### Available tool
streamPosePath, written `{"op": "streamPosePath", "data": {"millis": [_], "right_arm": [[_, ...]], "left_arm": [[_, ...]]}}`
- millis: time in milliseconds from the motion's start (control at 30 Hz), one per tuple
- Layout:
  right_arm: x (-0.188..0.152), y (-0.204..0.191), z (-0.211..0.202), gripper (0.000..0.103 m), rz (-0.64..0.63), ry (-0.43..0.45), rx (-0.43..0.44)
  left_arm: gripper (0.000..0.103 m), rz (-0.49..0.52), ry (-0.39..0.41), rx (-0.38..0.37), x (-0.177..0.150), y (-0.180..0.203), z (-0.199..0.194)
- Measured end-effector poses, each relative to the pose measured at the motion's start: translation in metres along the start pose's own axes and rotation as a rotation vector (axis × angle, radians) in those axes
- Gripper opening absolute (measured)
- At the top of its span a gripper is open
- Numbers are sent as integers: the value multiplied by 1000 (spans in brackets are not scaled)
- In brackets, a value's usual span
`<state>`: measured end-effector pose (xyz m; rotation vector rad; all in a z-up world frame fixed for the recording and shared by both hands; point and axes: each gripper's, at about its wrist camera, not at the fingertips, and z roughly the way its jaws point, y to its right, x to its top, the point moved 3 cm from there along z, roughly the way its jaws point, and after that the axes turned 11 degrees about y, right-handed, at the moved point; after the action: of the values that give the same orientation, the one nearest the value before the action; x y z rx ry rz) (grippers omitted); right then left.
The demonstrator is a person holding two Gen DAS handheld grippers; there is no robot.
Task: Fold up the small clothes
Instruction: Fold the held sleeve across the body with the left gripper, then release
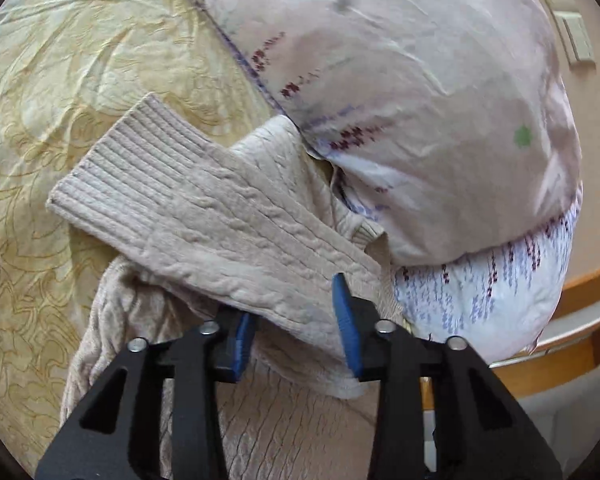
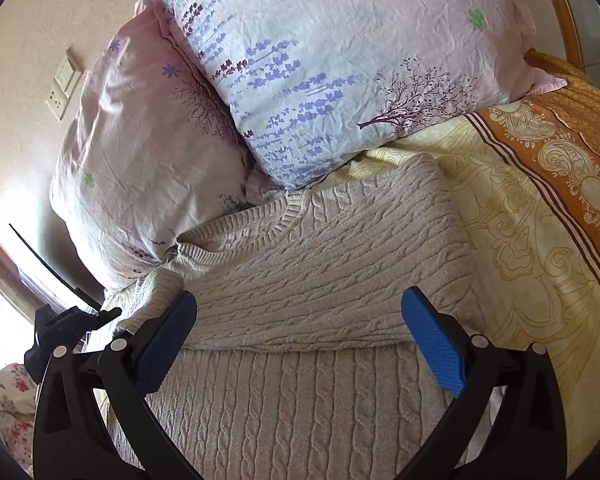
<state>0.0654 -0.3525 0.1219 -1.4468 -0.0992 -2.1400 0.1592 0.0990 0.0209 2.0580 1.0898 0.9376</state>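
Note:
A beige cable-knit sweater (image 2: 300,280) lies on the yellow patterned bed sheet (image 2: 520,220), collar toward the pillows, one sleeve folded across its body. In the left wrist view its ribbed-cuff sleeve (image 1: 204,208) runs between the blue pads of my left gripper (image 1: 296,320), which is partly closed around the sleeve; I cannot tell if the pads pinch it. My right gripper (image 2: 300,344) is wide open and empty, hovering just above the sweater's body. The left gripper also shows in the right wrist view (image 2: 72,324) at the sweater's left edge.
Two floral pillows (image 2: 340,60) (image 2: 140,152) lie stacked at the head of the bed, touching the sweater's collar. A wall with sockets (image 2: 62,84) is behind them. An orange patterned border (image 2: 560,152) edges the sheet. The wooden bed frame (image 1: 580,284) curves at right.

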Motion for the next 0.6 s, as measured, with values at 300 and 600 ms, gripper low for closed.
{"op": "streamPosePath", "data": {"millis": [300, 600], "right_arm": [[12, 11, -9, 102, 52, 51, 1], [27, 53, -24, 98, 231, 140, -19]], "left_arm": [[8, 319, 0, -165, -56, 104, 10], [25, 1075, -182, -128, -236, 189, 56]]}}
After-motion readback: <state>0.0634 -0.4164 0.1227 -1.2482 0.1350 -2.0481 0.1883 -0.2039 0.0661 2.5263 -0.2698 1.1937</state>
